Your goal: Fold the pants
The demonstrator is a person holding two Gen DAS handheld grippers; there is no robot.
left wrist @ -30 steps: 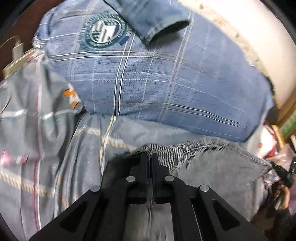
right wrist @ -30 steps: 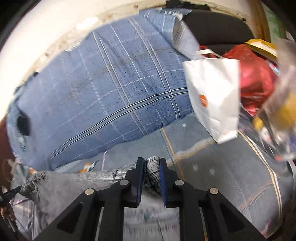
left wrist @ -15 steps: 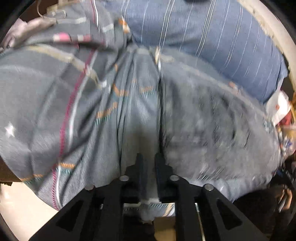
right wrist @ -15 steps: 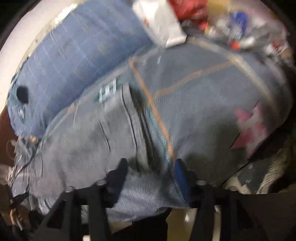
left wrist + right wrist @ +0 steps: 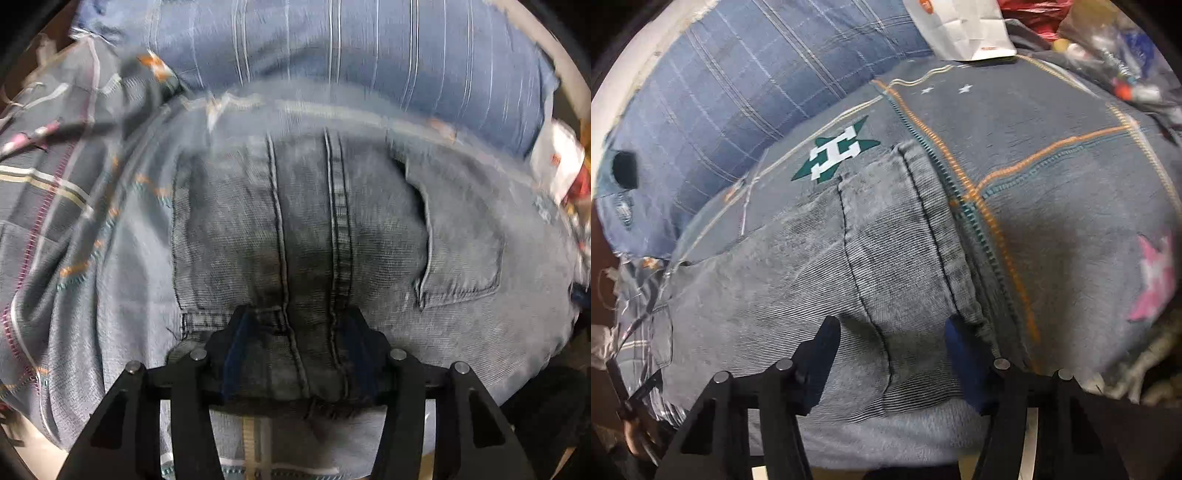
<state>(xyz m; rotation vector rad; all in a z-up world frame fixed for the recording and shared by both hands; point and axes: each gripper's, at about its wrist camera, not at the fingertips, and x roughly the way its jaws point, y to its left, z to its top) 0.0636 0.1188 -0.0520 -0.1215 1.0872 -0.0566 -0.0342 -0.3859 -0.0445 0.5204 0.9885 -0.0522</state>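
Grey-blue jeans (image 5: 314,229) lie flat on a grey patterned bedspread (image 5: 66,206), with a back pocket (image 5: 461,240) to the right. My left gripper (image 5: 299,325) is open, its jaws wide apart over the jeans' near edge, denim between them. In the right wrist view the jeans (image 5: 820,280) fill the lower left. My right gripper (image 5: 892,332) is open too, jaws wide apart over the jeans' near right edge, holding nothing.
A blue striped pillow (image 5: 351,55) lies behind the jeans; it also shows in the right wrist view (image 5: 738,85). A white paper bag (image 5: 960,26) and loose clutter (image 5: 1119,48) sit at the far right. The bedspread (image 5: 1071,192) extends right.
Both grippers held the jeans up a second ago, then lowered them onto the bed. The right jaws opened first; the left jaws have now opened as well. The jeans lie flat.
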